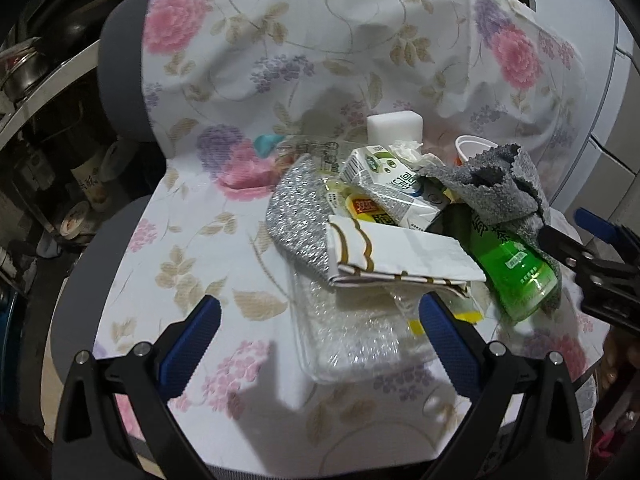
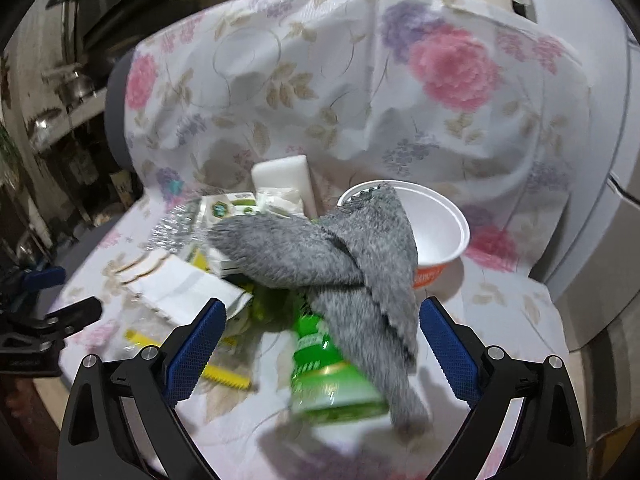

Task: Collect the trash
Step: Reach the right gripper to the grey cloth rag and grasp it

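Left claw: your left claw [image 1: 318, 344] stood wide and held nothing, poised low over the clear plastic tray [image 1: 352, 340] at the near edge of the heap.
Right claw: your right claw [image 2: 322, 346] was also wide and empty, straddling the green bottle [image 2: 332, 372] and the grey cloth [image 2: 352, 264], probably so that one closing would take whichever lay on top.
Where the trash was: all of it sat in one heap on a seat draped with a flowered sheet [image 1: 192, 240], not on a table.
Why it lay so: the cloth was draped over the bottle and the rim of the white bowl [image 2: 436, 228], so you would likely have needed to lift it first.
How the trash looked: a folded white paper bag [image 1: 404, 256] with gold trim lay across a glittery silver pouch [image 1: 296, 220]; a crushed drink carton [image 1: 380, 172], crumpled tissue [image 1: 404, 150] and a white block [image 1: 394, 128] lay behind.
Handling: mostly light, crumpled and loose, apt to slide when one piece was pulled.
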Tool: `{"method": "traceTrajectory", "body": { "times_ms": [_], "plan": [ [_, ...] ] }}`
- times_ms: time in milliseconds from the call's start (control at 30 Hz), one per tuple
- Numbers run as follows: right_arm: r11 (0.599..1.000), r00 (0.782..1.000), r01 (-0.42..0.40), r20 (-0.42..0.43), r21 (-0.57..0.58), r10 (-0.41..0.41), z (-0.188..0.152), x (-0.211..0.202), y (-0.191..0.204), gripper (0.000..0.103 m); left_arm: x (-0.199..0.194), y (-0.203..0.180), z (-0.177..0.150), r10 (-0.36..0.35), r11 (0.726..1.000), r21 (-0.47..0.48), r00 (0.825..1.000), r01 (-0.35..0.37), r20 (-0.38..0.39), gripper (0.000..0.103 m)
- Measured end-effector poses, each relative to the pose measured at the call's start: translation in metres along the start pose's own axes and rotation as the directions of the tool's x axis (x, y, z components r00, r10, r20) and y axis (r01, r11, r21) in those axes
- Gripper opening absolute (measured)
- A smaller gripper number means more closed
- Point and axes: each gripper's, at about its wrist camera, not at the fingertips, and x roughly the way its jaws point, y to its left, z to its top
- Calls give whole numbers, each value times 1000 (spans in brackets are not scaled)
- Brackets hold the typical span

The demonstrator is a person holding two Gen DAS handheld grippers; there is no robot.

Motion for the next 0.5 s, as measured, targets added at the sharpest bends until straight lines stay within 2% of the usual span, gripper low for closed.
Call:
{"method": "traceTrajectory", "body": {
  "times_ms": [233,367,400,500],
  "plan": [
    [999,998,33,-56,-24,-34,5,47,-13,94,18,1,4,-32,999,-15,999,32,-20,97],
    [996,997,34,-64,-79,-39,7,53,-7,90,25,4,3,-65,997,-44,997,63,-46,97],
    [995,998,36,-57,-93,-41,9,50,-5,72,25,4,3,-68,997,-46,997,65,-47,97],
    [996,999,41,-11,-79,-42,14,37,-5,47,19,4,0,-65,997,-41,997,64,-35,97]
  ]
}}
